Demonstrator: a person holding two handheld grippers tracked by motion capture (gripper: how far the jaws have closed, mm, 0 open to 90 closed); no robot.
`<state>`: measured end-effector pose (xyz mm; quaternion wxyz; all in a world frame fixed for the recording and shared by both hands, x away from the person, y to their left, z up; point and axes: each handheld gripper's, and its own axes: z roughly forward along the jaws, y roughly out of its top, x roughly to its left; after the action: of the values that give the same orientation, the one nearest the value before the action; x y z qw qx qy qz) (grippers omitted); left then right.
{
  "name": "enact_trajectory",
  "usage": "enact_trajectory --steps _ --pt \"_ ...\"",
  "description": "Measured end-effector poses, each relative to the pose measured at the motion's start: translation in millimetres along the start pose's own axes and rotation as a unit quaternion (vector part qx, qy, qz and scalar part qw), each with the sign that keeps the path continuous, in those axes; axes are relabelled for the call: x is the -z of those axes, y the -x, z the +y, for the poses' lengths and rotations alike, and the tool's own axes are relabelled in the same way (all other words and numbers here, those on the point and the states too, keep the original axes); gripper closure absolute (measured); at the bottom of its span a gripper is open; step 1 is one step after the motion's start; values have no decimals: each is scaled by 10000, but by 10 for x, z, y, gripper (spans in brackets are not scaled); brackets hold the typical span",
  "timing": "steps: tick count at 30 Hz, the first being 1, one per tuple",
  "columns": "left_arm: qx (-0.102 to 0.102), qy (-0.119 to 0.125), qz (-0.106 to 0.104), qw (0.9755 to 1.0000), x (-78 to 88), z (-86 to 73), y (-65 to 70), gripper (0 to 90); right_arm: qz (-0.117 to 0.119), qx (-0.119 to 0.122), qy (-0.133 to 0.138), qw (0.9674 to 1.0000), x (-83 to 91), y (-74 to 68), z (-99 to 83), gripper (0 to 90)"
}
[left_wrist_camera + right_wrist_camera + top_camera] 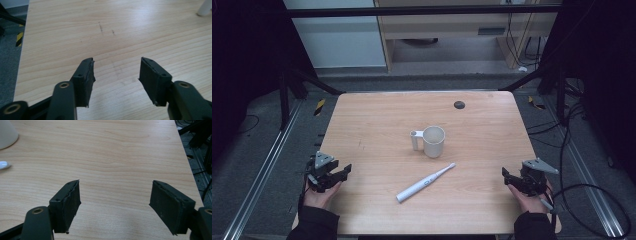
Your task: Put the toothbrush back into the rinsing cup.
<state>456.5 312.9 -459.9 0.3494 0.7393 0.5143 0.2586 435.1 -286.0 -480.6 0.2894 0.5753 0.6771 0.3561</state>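
Table (362, 130) carries one mug (433, 141) and one electric toothbrush (424, 183).

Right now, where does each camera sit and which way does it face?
High view: above the person's side, looking forward and down on the table, cup and toothbrush; both hands and sleeves show.
Left gripper view: rides on the left gripper, looking along its open jaws across bare wood; cup base at top right.
Right gripper view: rides on the right gripper, jaws open; cup and toothbrush tip at left.
Both gripper views share the cup.
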Motion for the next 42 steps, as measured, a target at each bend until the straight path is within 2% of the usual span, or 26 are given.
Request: enact_trajectory --steps 3,4,10,11,14,16,25,26,32,42 --pt "-19 36 -52 10000 11 19 42 458 23 29 5 10000 4 -18 2 243" --pt "-63 50 -152 9999 17 33 73 450 50 63 27 10000 8 -34 5 244" --pt "-200 50 -341 9992 25 82 179 424 47 150 47 9999 18 -66 12 249" --pt "-235 -32 -487 9985 23 111 229 425 41 169 58 9998 19 -70 16 250" --pt "-281 -84 -601 9978 28 152 287 423 39 177 58 9998 15 -77 23 250" --pt "-208 -137 -767 9967 43 206 337 398 70 170 72 9998 14 -90 31 253" --pt "-348 -193 -995 9942 38 334 493 408 176 233 77 9995 3 -123 42 260" --pt "-447 -237 -1048 9932 32 371 545 413 176 265 63 9995 0 -132 43 261" --pt "-554 -215 -1252 9903 22 473 674 416 174 326 67 9993 -7 -144 49 265" --pt "-794 -181 -1428 9864 -21 651 880 422 154 393 140 9990 5 -156 52 285"
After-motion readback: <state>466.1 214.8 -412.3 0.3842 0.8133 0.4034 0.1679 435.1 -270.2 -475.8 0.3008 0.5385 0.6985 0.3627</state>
